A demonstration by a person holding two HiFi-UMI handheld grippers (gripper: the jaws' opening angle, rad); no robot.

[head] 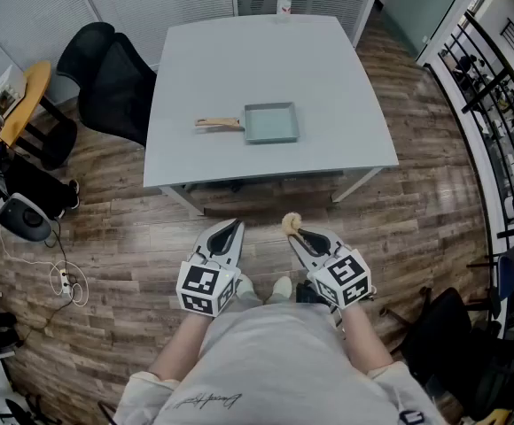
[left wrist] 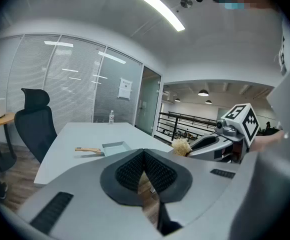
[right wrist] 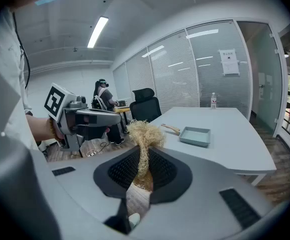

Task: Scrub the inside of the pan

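The pan (head: 270, 122) lies flat near the middle of the table (head: 346, 87), its basin open upward; I see nothing in it, no water, no suds. Its long axis runs crosswise to me; the wooden handle (head: 217, 123) sticks out from the pan's left side, level with the table top. Both grippers hang well short of the pan, on my side of it, over the floor and before the table's near edge; neither touches anything of the pan.

The left gripper (head: 230, 228) lines up roughly with the handle; its fingers are pressed together with nothing between them, as its own view shows. The right gripper (head: 296, 235) lines up nearer the basin's right side; its fingers are clamped on the scrubber (head: 289, 225), a pale bundle of straw-like fibre whose tuft stands out past the fingertips towards the pan. Both are about equally far from the pan, so I judge neither arm has the shorter reach; what matters is side: handle to my left fingers, basin to my right. The coming move, I think, is to step up to the table, open the left fingers for the handle, and bring the tuft down into the basin.

Beyond the pan, at the table's far edge, stands a small bottle (head: 284, 3); what it holds I cannot tell; a black chair (head: 115, 78) stands off the pan's handle side.
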